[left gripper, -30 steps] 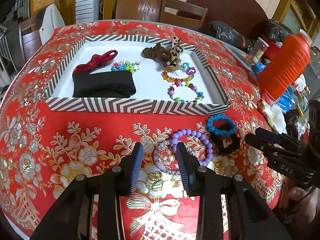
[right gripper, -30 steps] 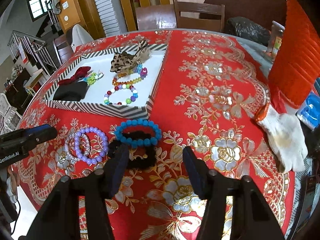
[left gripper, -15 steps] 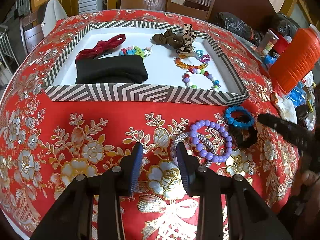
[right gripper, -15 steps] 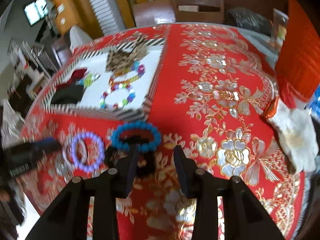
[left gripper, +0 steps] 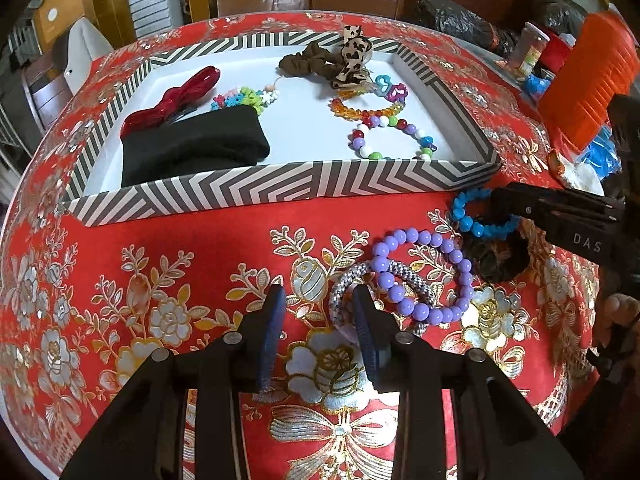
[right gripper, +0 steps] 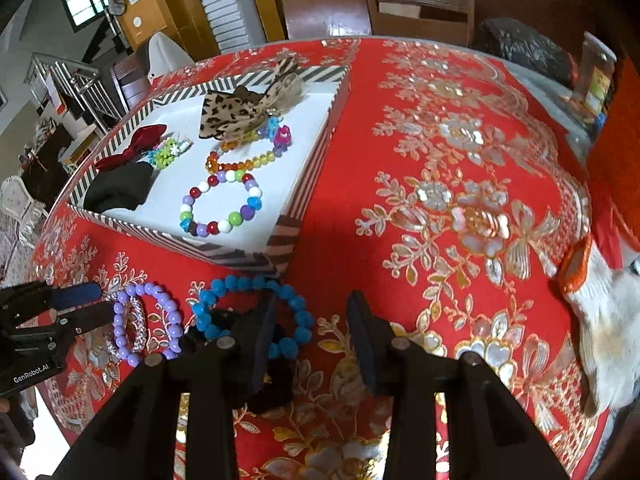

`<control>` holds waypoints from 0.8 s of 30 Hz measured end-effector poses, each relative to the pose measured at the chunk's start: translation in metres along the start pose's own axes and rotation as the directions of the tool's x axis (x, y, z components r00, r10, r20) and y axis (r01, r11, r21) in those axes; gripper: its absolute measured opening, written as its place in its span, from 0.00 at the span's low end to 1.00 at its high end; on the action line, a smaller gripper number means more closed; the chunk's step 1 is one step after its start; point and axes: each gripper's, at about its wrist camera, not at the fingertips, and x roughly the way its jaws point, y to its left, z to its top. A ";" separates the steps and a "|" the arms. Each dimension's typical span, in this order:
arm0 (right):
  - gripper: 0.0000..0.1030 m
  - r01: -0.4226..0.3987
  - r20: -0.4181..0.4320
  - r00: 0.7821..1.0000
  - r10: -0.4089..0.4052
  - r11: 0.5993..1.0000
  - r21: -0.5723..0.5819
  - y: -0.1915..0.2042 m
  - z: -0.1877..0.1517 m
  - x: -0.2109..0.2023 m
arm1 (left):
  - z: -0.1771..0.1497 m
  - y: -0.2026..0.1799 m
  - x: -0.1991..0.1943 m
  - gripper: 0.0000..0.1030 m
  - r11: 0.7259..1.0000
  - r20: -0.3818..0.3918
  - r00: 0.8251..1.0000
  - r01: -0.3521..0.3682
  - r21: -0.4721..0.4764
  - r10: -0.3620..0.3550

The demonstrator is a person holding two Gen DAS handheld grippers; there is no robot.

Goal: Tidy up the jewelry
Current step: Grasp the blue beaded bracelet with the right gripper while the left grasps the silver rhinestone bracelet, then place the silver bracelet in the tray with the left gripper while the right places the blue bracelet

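Note:
A striped tray (left gripper: 280, 192) (right gripper: 312, 168) on the red tablecloth holds bead bracelets, scrunchies and a black headband (left gripper: 192, 148). In front of it lie a purple bead bracelet (left gripper: 424, 276) (right gripper: 120, 336), a silver-grey hair tie (left gripper: 340, 292), a blue bead bracelet (left gripper: 464, 220) (right gripper: 248, 284) and a black scrunchie (left gripper: 500, 260) (right gripper: 276, 380). My left gripper (left gripper: 318, 300) is open, its right finger inside the silver hair tie. My right gripper (right gripper: 312, 308) is open, its left finger over the blue bracelet's ring and the black scrunchie.
An orange bottle (left gripper: 588, 72) and a white glove (right gripper: 600, 312) lie at the table's right side. A jar (left gripper: 532, 46) and black bags (left gripper: 460, 20) sit behind. Wooden chairs (right gripper: 416, 12) stand beyond the table.
My left gripper has moved forward and right until its right finger reached the silver hair tie. My right gripper has moved forward over the blue bracelet and black scrunchie.

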 end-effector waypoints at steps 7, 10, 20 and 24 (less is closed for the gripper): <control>0.08 -0.058 0.020 0.998 0.058 0.998 -0.004 0.004 -0.002 -0.002 | -0.002 0.004 -0.001 0.20 0.995 0.006 0.995 0.095 -0.035 -0.095; 0.08 -0.110 0.073 0.991 0.108 0.993 0.029 0.001 -0.001 -0.023 | -0.003 0.013 -0.012 0.20 0.992 0.028 0.993 0.113 -0.057 -0.111; 0.08 -0.215 0.216 0.953 0.211 0.977 -0.002 0.021 0.014 -0.094 | 0.006 0.035 -0.063 0.19 0.992 0.137 0.985 0.112 -0.065 -0.102; 0.08 -0.233 0.228 0.946 0.229 0.972 -0.009 0.023 0.018 -0.105 | 0.014 0.038 -0.076 0.19 0.994 0.176 0.981 0.093 -0.062 -0.081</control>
